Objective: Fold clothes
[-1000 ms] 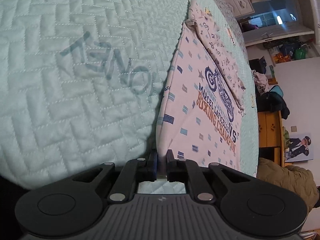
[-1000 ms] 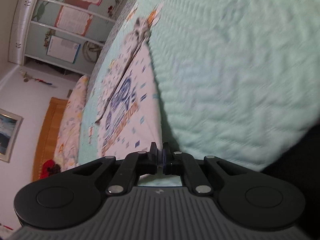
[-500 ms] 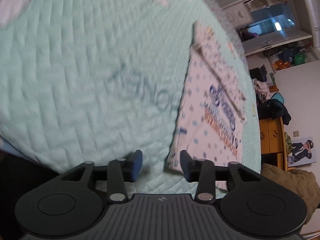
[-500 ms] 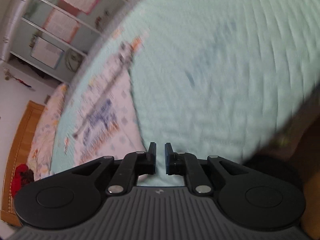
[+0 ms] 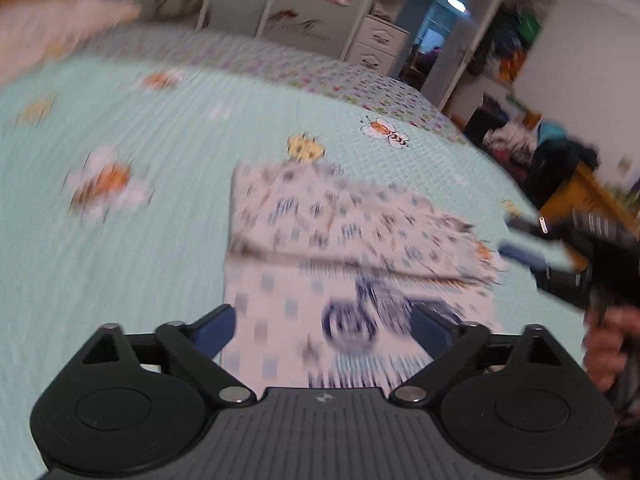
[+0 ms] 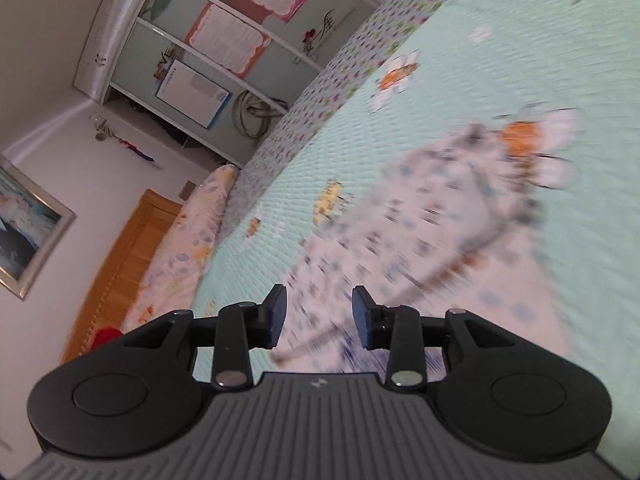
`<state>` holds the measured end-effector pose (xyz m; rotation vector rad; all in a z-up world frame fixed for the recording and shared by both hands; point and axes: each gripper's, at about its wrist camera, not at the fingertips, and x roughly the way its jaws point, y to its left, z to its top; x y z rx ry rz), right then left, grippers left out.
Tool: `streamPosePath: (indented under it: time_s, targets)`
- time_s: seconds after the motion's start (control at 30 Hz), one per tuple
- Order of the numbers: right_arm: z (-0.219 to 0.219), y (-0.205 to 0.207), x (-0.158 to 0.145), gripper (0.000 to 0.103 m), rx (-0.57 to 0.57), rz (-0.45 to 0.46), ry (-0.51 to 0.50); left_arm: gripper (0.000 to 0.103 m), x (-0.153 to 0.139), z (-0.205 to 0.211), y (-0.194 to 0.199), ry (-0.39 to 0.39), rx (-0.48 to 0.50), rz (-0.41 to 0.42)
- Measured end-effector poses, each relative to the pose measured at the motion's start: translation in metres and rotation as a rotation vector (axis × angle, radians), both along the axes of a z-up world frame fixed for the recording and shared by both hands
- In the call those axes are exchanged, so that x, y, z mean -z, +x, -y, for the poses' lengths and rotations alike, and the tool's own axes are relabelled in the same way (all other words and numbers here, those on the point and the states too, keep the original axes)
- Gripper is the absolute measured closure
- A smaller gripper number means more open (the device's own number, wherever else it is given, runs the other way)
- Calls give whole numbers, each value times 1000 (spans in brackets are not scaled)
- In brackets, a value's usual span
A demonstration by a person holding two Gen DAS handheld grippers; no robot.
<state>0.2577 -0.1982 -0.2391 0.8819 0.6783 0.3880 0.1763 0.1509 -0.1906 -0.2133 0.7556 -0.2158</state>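
A white patterned shirt (image 5: 344,256) with a blue motorcycle print lies partly folded on the mint quilted bed; it also shows in the right wrist view (image 6: 432,224). My left gripper (image 5: 324,328) is open and empty, hovering above the shirt's near edge. My right gripper (image 6: 318,312) is open and empty above the shirt. In the left wrist view the right gripper (image 5: 532,244) shows at the right edge, held by a hand. Both views are motion-blurred.
The mint bedspread (image 5: 120,248) with flower and bee motifs spreads around the shirt. A pillow (image 6: 180,240) and wooden headboard (image 6: 124,256) lie left. A wardrobe (image 6: 208,40) stands beyond the bed. Clutter and a wooden cabinet (image 5: 580,184) stand to the right.
Both grippers let go of the shirt's edge, opened wide and lifted away. The views swung up from the quilt to the whole shirt and the room.
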Motion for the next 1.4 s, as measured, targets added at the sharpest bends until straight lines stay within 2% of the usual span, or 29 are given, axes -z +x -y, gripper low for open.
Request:
streamPosePath:
  time_s: [0.1,0.17,0.23,0.3,0.4,0.47,0.5,0.57,0.63,0.7,0.77,0.83,0.87,0.9,0.93,0.97,1.0,1.03,1.07,1.1,1.13,1.17,1.27,1.4]
  targets:
    - [-13,60,10,61,-2,-5,60,6,4,32,58,149,-10,30]
    - [-21,96,21,51,2,-18,87,5,12,46,97,182,-12,43]
    - [-24,128,37,47,1,-43,101,4,25,55,134,203,-35,48]
    - [-20,153,56,47,7,-81,88,4,41,61,165,216,-53,36]
    - [8,174,82,48,86,-142,29,4,70,60,201,255,-78,8]
    - [40,173,88,56,159,-123,42,1,89,49,211,286,-123,-25]
    - [55,170,89,56,198,-111,46,0,95,40,212,271,-122,-20]
    - [73,157,82,54,262,-71,31,1,97,25,209,235,-141,8]
    - [72,147,73,47,269,-20,32,1,88,13,206,191,-209,29]
    - [57,144,67,42,220,21,75,1,77,9,205,152,-263,78]
    - [27,151,64,40,121,29,130,1,71,14,211,127,-244,94]
    - [2,162,69,39,36,-3,138,1,77,21,224,132,-188,60]
    - [-4,167,74,39,22,-40,100,1,80,25,230,135,-159,42]
    - [-6,171,81,39,18,-77,63,1,88,26,237,191,-163,7]
    - [1,174,88,60,35,-113,31,2,97,25,243,265,-182,-33]
    - [9,174,94,88,56,-142,2,2,99,20,245,287,-192,-48]
    - [21,166,91,89,92,-144,-28,5,93,13,242,262,-205,-46]
    - [32,153,82,85,141,-112,-74,5,84,9,234,240,-224,-42]
    - [41,138,69,68,184,-69,-120,5,74,5,227,219,-244,-38]
    - [46,119,58,56,206,-38,-146,5,62,6,217,205,-246,-40]
    - [45,96,51,38,200,-16,-141,5,50,9,204,190,-241,-39]
    - [43,73,44,34,194,7,-137,4,38,15,190,176,-232,-35]
    - [40,3,22,32,175,76,-124,2,1,37,141,167,-178,-41]
    - [34,-88,-5,27,153,159,-110,1,-40,79,61,216,-54,-54]
